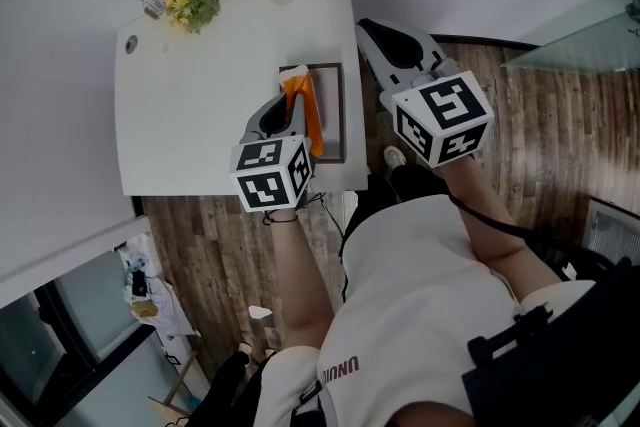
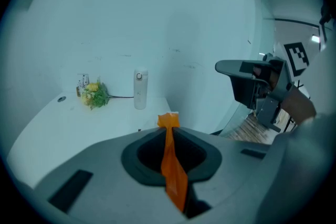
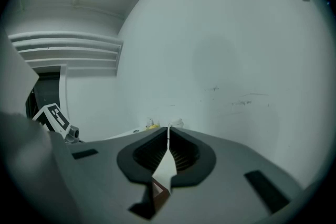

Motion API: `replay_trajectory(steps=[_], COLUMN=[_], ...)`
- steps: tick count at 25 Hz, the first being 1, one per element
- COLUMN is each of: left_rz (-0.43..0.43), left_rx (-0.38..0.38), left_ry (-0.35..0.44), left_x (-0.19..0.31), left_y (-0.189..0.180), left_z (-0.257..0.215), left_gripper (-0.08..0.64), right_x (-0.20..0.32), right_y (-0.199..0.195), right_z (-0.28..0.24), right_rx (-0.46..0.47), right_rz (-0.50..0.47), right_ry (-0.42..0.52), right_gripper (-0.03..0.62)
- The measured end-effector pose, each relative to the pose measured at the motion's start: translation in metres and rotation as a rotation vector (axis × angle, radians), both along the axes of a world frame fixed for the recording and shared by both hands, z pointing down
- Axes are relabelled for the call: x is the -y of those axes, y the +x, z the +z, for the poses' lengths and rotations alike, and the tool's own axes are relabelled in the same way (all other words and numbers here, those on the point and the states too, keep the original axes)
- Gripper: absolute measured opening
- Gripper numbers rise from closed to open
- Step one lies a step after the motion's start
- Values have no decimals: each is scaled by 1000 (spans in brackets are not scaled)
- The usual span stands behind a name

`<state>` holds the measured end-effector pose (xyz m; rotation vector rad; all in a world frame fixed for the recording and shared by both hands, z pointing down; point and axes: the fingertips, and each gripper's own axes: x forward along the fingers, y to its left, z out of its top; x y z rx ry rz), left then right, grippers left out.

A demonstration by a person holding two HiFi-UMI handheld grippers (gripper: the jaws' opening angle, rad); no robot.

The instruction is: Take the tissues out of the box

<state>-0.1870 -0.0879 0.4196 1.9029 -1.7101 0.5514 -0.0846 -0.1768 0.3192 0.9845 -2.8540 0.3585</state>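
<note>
The left gripper [image 1: 283, 107] is pinched tight on an orange tissue [image 1: 308, 115] hanging over the box [image 1: 335, 75], so it looks halfway out and needs a lift up, while the right gripper [image 3: 168, 136] pinches a white sheet [image 3: 166, 168].

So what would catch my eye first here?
The orange tissue stands out, pinched in the left tongs over the box at the near edge of the white table. Next come the black-and-white cubes, one on the left tongs and one on the right tongs. Yellow flowers lie at the table's far corner.
</note>
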Motion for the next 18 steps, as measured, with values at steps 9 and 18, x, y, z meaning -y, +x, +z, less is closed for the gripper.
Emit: replay_trajectory(steps=[9, 18], left_rz=[-16, -31], left_rx=[-29, -41], left_ry=[50, 91], left_x=[-4, -7], left_y=[-2, -5], left_z=[-16, -24], left_gripper=[43, 41], right_x=[-6, -10], right_y=[-3, -8], right_z=[1, 2], right_rx=[1, 16], right_rz=[-12, -27], right_ry=[-8, -18], right_gripper=[25, 25])
